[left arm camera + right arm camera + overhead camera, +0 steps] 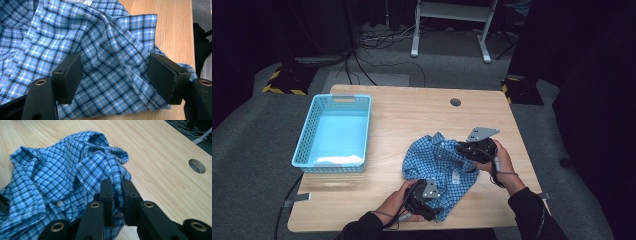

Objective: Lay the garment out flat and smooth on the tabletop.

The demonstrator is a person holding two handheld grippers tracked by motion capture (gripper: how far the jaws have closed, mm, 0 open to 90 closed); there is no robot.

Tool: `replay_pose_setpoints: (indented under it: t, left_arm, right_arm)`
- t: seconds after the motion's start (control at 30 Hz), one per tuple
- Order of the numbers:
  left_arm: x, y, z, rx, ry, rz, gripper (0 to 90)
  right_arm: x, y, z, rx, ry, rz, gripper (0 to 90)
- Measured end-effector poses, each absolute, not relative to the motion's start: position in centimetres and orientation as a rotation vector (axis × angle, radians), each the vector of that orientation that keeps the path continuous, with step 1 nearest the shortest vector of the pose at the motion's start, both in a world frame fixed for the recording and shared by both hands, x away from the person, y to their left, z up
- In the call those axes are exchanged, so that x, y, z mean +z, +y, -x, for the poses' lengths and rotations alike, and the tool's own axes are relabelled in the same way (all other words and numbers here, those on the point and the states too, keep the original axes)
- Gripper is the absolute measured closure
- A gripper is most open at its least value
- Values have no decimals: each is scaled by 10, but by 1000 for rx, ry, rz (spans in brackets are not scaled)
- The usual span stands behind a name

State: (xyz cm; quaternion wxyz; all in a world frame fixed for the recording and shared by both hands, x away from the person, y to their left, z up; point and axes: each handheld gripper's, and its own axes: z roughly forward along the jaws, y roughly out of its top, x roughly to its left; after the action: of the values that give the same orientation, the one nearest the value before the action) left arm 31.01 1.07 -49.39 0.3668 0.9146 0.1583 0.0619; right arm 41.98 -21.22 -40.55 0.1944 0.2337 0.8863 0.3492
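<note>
A crumpled blue checked shirt (437,162) lies on the wooden table (412,110), right of centre near the front. My left gripper (428,200) sits at the shirt's near edge; in the left gripper view (115,72) its jaws stand wide apart, open, over a fold of the shirt (100,50). My right gripper (472,150) is at the shirt's right side. In the right gripper view (116,192) its jaws are shut on a bunched fold of the shirt (50,177), with cloth pinched between the pads.
A light blue plastic basket (304,132) stands at the table's left side. A round cable hole (455,102) is in the tabletop at the back. Cables and a white stand frame (452,20) are on the floor beyond the table.
</note>
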Motion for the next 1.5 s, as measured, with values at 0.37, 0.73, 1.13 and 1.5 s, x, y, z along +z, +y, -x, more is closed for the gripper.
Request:
replay_pose_setpoints:
  t: [0.37,0.73,1.13,1.5]
  left_arm:
    - [-496,13,-312,115,399,-2344,282]
    - [-495,13,-306,105,383,-2356,282]
    - [-494,12,-302,97,365,-2367,282]
    - [-495,12,-301,89,371,-2358,282]
  right_arm:
    - [-416,-207,-443,963,2487,-699,807]
    - [-420,-201,-462,914,2472,-742,809]
    - [-435,-197,-483,849,2474,-820,810]
    - [-450,-190,-498,780,2479,-869,811]
